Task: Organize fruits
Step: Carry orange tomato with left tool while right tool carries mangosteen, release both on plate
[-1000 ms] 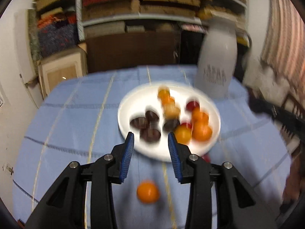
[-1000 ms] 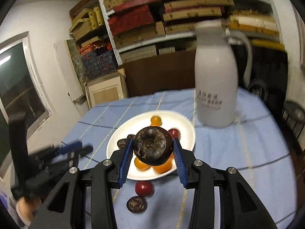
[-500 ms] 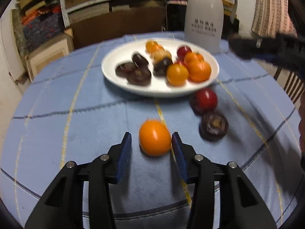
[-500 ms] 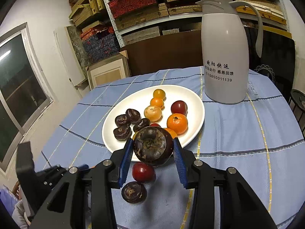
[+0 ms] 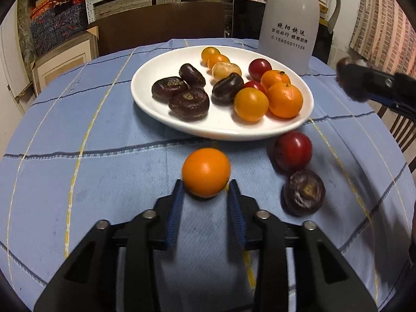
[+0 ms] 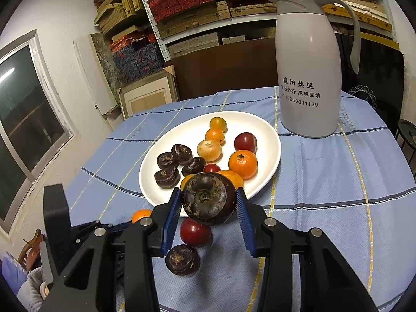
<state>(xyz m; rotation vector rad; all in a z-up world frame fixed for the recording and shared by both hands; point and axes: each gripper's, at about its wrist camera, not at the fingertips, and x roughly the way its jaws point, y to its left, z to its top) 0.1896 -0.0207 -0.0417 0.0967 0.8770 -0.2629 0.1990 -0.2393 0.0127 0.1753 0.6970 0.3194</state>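
A loose orange fruit (image 5: 206, 171) lies on the blue cloth just in front of the white plate (image 5: 221, 127). My left gripper (image 5: 205, 184) is open, its blue fingertips flanking the near half of that fruit, and I see no squeeze on it. My right gripper (image 6: 209, 200) is shut on a dark brown fruit (image 6: 205, 200), held above the plate's near rim (image 6: 153, 195). The plate carries several dark brown, orange and red fruits. A red fruit (image 5: 293, 150) and another dark brown fruit (image 5: 304, 192) lie on the cloth to the right of the orange one.
A tall white jug (image 6: 309, 78) stands on the table behind the plate to the right. Shelves with boxes and a brown board fill the background. The round table's edge curves close on both sides, and a wooden chair (image 5: 400, 130) shows at the right.
My left gripper has dropped toward the cloth, so the orange fruit now sits between its tips. My right gripper sank a little with its dark fruit, then held still.
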